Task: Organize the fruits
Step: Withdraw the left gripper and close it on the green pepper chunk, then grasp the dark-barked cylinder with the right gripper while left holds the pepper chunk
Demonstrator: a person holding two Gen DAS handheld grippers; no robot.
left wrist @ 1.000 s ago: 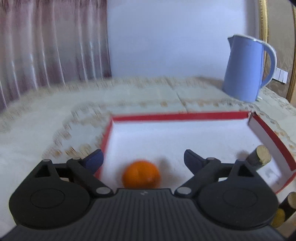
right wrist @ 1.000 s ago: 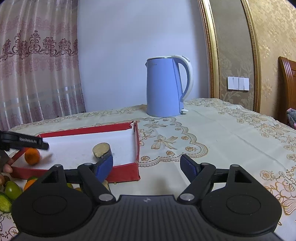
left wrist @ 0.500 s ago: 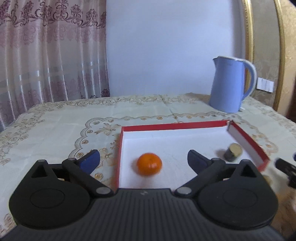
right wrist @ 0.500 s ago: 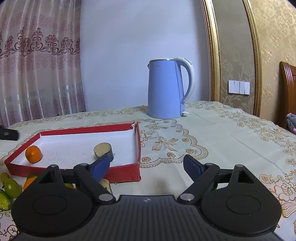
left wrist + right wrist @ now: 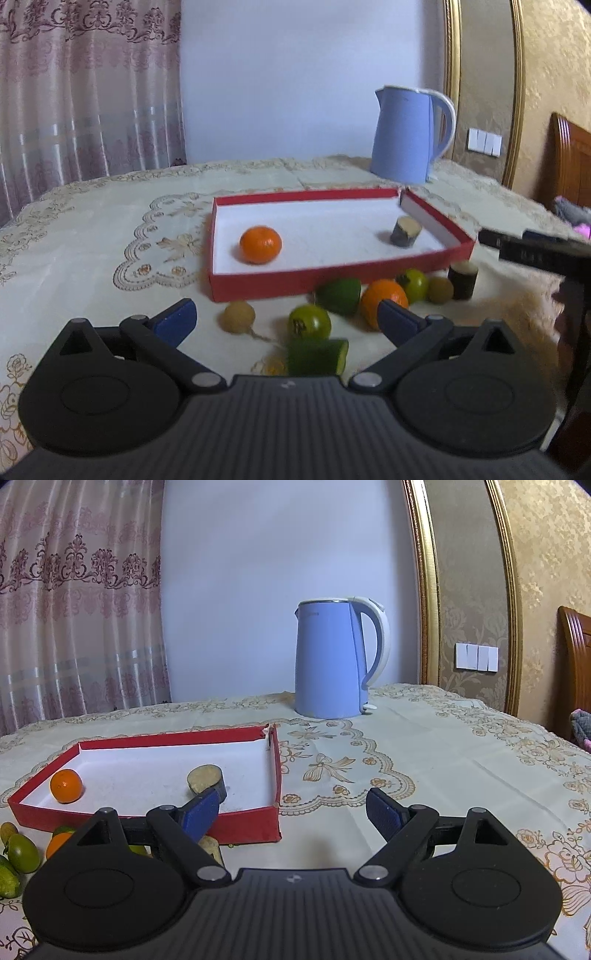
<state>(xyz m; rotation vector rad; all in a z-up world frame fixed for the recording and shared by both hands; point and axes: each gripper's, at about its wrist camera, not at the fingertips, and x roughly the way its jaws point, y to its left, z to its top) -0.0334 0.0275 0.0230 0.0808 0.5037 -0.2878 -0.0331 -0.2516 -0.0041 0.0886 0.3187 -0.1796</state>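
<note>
I hold both grippers spread, empty: left gripper (image 5: 284, 319) | right gripper (image 5: 291, 808) | orange (image 5: 260, 244) inside red tray (image 5: 332, 282)

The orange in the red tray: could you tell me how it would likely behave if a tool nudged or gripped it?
The orange looks nearly round and sits free on the flat white floor of the red tray, so a nudge would probably roll it. The low tray wall should stop it. Its rind looks smooth and curved, so it may slip unless gripped across its widest part.

Both views low, near — share tray (image 5: 436, 210) (image 5: 275, 771).
</note>
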